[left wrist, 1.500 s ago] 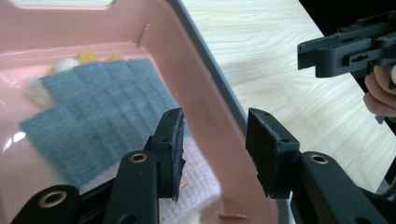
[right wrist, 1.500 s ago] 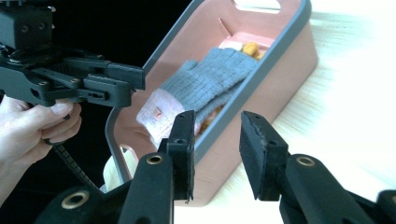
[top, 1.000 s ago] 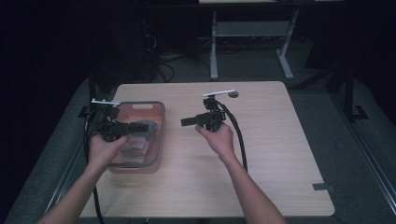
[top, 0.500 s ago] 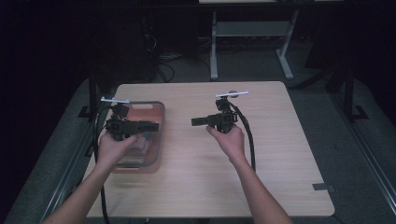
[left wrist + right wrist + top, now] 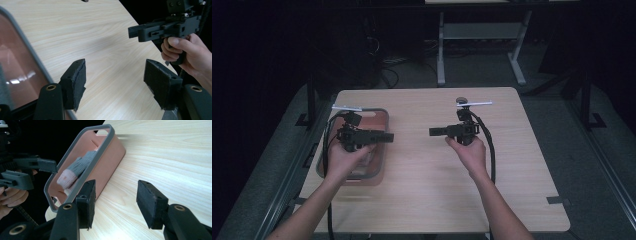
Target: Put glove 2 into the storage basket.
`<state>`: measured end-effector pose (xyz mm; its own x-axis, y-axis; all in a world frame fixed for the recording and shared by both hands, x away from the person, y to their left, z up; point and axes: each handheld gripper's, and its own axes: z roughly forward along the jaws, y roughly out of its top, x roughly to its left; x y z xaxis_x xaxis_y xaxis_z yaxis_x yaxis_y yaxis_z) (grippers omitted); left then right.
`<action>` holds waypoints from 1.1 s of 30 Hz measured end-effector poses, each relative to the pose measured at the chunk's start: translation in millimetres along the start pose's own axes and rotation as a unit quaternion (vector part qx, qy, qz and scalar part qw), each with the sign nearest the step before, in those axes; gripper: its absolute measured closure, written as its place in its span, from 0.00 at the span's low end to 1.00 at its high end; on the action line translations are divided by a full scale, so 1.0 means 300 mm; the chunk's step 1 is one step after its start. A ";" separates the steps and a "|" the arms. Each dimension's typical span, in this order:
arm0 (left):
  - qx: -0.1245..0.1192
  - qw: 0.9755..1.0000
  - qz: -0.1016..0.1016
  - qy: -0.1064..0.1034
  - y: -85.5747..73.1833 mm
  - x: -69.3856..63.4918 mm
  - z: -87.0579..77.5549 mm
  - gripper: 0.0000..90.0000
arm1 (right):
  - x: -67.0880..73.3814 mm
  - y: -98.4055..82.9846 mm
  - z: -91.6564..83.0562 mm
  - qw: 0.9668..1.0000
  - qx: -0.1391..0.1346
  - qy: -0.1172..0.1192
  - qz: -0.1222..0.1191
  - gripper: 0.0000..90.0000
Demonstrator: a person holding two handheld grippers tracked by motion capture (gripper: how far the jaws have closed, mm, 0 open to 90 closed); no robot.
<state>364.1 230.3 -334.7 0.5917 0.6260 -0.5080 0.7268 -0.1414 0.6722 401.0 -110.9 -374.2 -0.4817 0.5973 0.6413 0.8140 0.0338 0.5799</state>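
1. We hold both tools level over the table (image 5: 512,165): the left gripper (image 5: 384,136) above the pink bin (image 5: 379,114), the right gripper (image 5: 434,132) well apart at mid-table, tips facing.
2. Both sets of jaws have just been opening and stand apart, nothing between them.
3. A grey-and-pink sock (image 5: 75,171) lies inside the bin.
4. We judge the drop finished; next calls for clearing the bin.
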 end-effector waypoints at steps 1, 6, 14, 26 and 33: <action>0.001 1.000 0.003 -0.002 0.000 -0.010 0.010 0.37 | -0.008 -0.006 -0.009 1.000 0.003 -0.002 0.002 0.54; 0.002 1.000 0.008 -0.003 0.000 -0.028 0.027 0.36 | -0.027 -0.021 -0.024 1.000 0.002 -0.005 0.005 0.53; 0.004 1.000 0.015 -0.006 -0.002 -0.062 0.058 0.33 | -0.058 -0.046 -0.053 1.000 -0.002 -0.005 0.014 0.52; 0.012 1.000 0.017 -0.023 -0.030 -0.099 0.126 0.31 | -0.113 -0.091 -0.120 0.999 -0.010 -0.017 0.033 0.48; 0.018 0.999 0.025 -0.035 -0.051 -0.129 0.168 0.27 | -0.147 -0.120 -0.162 0.999 -0.013 -0.024 0.043 0.46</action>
<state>347.6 169.4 -352.3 0.6493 0.5623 -0.5121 0.7076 -0.1997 0.6778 377.1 -177.5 -398.9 -0.3932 0.6350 0.6650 0.8425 -0.0408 0.5371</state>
